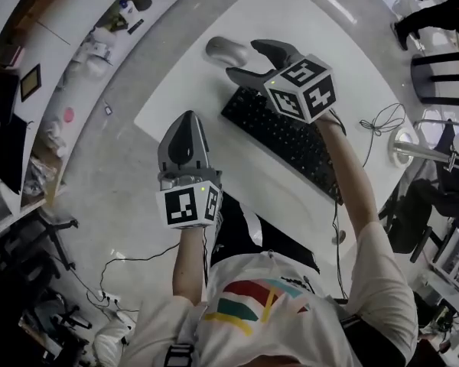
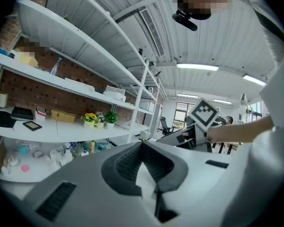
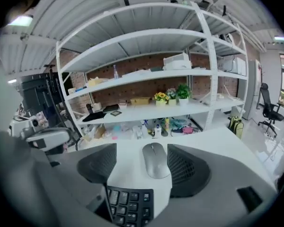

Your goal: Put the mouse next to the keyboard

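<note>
A grey mouse [image 1: 227,50] lies on the white table [image 1: 306,29], just beyond the far-left end of the black keyboard [image 1: 283,138]. My right gripper [image 1: 247,60] hovers over that keyboard end, open, with its jaws reaching toward the mouse. In the right gripper view the mouse [image 3: 155,160] lies between and just ahead of the two pads [image 3: 187,167], not touched, and the keyboard's corner [image 3: 131,206] shows below. My left gripper [image 1: 187,119] is held off the table's near-left edge, shut and empty. Its jaws [image 2: 143,148] meet at the tips.
The table's left edge [image 1: 157,128] drops to a grey floor. White shelves [image 1: 53,90] crowded with small items run along the left. A cable [image 1: 382,121] loops off the table's right side near a white round base [image 1: 402,150]. Black chairs [image 1: 444,67] stand at the right.
</note>
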A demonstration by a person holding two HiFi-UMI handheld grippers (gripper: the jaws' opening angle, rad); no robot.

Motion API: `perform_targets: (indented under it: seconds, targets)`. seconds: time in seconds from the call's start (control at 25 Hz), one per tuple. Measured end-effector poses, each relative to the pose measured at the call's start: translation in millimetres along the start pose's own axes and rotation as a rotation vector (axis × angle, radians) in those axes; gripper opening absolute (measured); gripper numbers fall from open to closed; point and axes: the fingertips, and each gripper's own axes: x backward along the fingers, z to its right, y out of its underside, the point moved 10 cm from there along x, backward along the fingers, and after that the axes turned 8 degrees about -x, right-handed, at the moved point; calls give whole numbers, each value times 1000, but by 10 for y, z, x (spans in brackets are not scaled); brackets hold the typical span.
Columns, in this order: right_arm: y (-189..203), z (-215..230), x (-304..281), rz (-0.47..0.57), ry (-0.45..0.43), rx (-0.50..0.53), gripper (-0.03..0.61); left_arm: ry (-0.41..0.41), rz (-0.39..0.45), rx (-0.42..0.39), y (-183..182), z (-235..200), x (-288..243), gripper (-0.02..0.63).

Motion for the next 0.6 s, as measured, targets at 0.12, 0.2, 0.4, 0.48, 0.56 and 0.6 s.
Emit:
perform_targets:
  seconds: [0.12, 0.2, 0.4, 0.48, 0.56, 0.6]
  targets:
    - [22, 165, -372, -119, -1, 60, 318, 0, -25, 9, 113, -19, -67, 44]
    - [45, 251, -565, -180, -16, 66, 318, 2, -38, 12, 171, -26, -122, 44]
    - [110, 382, -925, -278, 2, 111, 318, 2, -79, 39, 343, -70, -229, 44]
    - [120, 400, -1024, -310, -4, 142, 318, 1, -78, 45, 361, -88, -272, 44]
    - [104, 413, -1068, -323, -13, 153, 318, -6, -68, 55, 372, -110, -301, 44]
    - [94, 420, -1079, -329, -15, 152, 318, -8, -67, 60, 379, -125, -313, 44]
